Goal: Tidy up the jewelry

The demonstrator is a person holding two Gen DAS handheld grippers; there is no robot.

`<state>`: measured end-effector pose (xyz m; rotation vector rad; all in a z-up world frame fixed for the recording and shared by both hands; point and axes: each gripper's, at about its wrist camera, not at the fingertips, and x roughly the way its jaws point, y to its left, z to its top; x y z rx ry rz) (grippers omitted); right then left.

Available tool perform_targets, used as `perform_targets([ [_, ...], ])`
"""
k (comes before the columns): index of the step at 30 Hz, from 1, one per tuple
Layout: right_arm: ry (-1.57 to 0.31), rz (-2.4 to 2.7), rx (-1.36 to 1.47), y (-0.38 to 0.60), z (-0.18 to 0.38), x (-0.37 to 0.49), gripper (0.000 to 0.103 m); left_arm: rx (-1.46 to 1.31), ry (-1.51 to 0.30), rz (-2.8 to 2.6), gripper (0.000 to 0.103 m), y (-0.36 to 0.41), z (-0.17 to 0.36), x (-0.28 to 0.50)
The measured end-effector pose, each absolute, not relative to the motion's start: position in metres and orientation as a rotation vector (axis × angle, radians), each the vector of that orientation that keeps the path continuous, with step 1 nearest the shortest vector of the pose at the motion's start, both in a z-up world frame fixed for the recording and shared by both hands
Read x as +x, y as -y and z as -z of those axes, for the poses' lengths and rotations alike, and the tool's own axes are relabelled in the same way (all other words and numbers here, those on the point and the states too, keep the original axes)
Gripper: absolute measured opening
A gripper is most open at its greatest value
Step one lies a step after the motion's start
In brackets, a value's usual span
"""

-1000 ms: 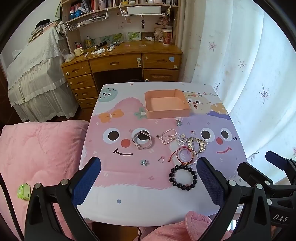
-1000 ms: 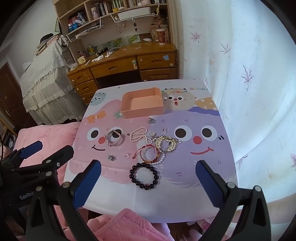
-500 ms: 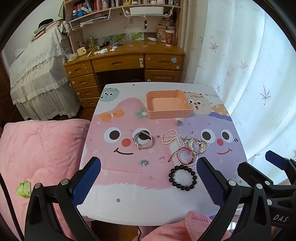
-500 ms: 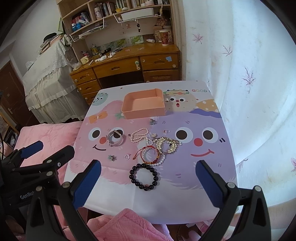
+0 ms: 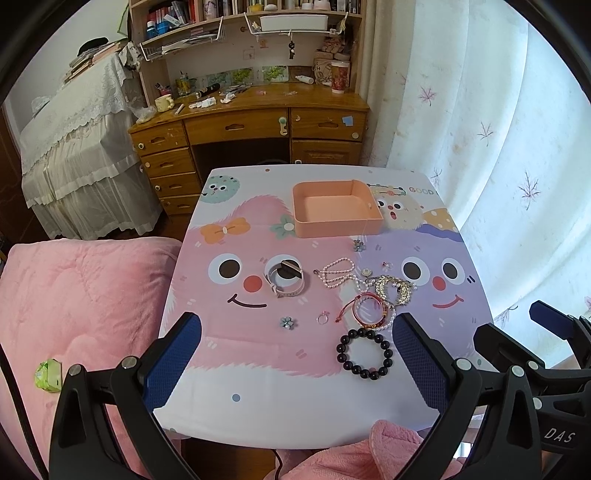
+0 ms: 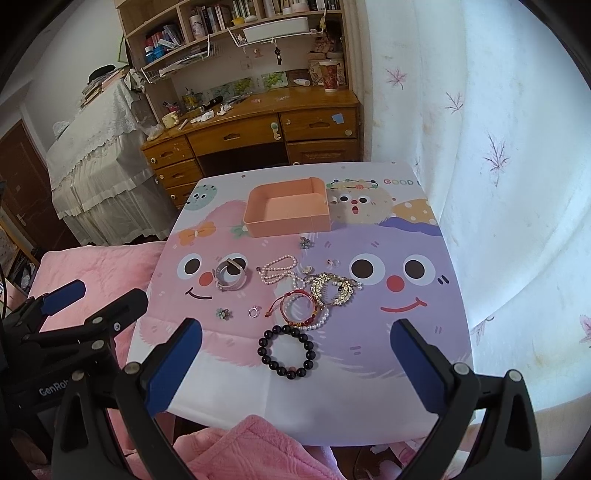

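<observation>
Your right gripper (image 5: 554, 332) reads "DAS", left gripper (image 6: 66, 306) "GenRo…"; tablecloth (image 5: 236, 369) says "GOOD". Both spread wide, holding nothing. Peach tray (image 5: 334, 225) lies long side left-right.

I am in a bedroom at home. At the top of the frame stands a wooden desk (image 5: 251, 122) with drawers, its top littered with small things, and a bookshelf (image 5: 240, 14) full of books above it. A lace-covered piece of furniture (image 5: 74, 147) fills the upper left. A pink quilt (image 5: 81, 314) lies at lower left, and a pale flower-printed curtain (image 5: 498, 147) hangs along the right. In the centre is a small table (image 5: 277, 406) with a cartoon-face cloth.
</observation>
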<state>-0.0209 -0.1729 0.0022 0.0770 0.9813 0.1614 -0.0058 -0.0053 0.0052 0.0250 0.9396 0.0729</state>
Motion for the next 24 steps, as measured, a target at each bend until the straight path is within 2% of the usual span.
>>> perform_targets([
  [24,-0.970,-0.152,0.076,0.1745,-0.0029,-0.0219,0.102,0.033,-0.873,-0.059,0.102,0.0052,-0.0070,-0.0086],
])
